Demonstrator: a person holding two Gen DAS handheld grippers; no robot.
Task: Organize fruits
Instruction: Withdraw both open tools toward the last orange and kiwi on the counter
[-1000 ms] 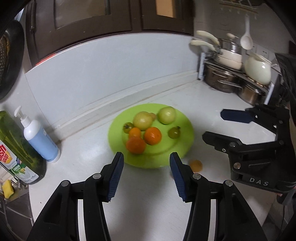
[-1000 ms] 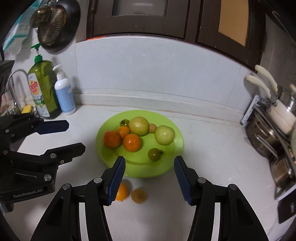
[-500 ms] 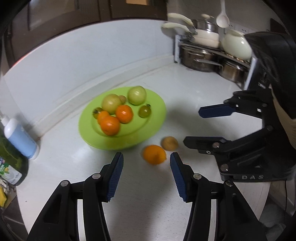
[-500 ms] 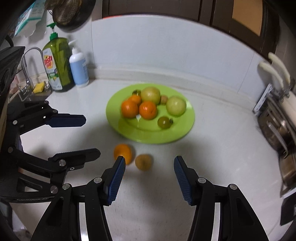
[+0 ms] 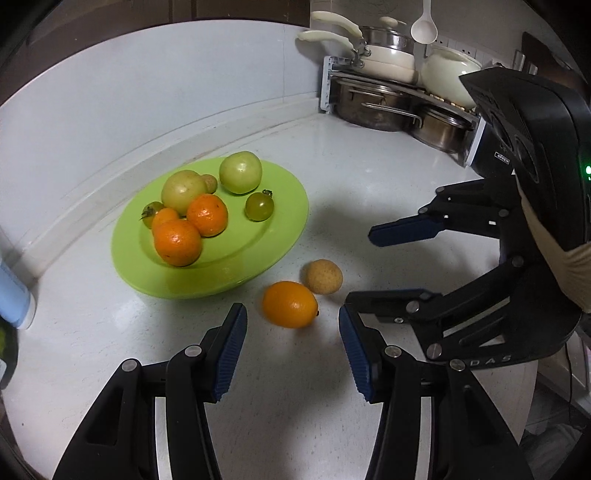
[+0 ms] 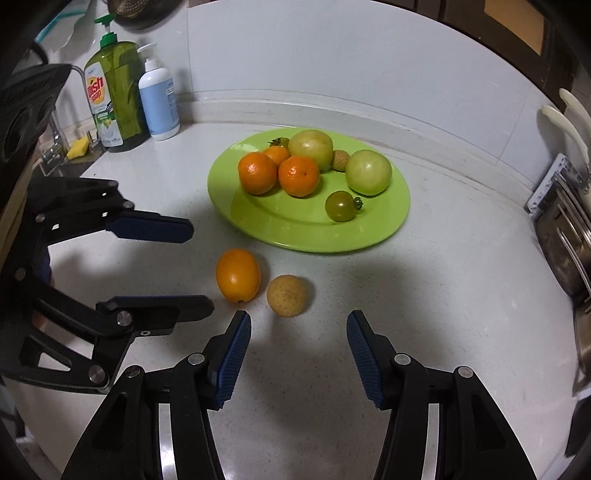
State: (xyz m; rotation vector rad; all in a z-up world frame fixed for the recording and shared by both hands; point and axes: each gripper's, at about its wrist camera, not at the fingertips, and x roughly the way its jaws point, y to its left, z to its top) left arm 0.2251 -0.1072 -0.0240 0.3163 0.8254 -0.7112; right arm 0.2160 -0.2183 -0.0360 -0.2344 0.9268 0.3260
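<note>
Fingers of the left gripper stand open and empty just short of the orange, the right gripper likewise open facing the tan fruit, both fruits on the bench beside the plate's near rim.

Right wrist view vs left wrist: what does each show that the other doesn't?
Only right wrist: green dish soap bottle, yellow sponge, all of the white pump bottle.
Only left wrist: white ladle, cream pot on the pan rack.
Both: green plate of fruit, orange and tan fruit on the counter, both tongs open, left, right.
</note>
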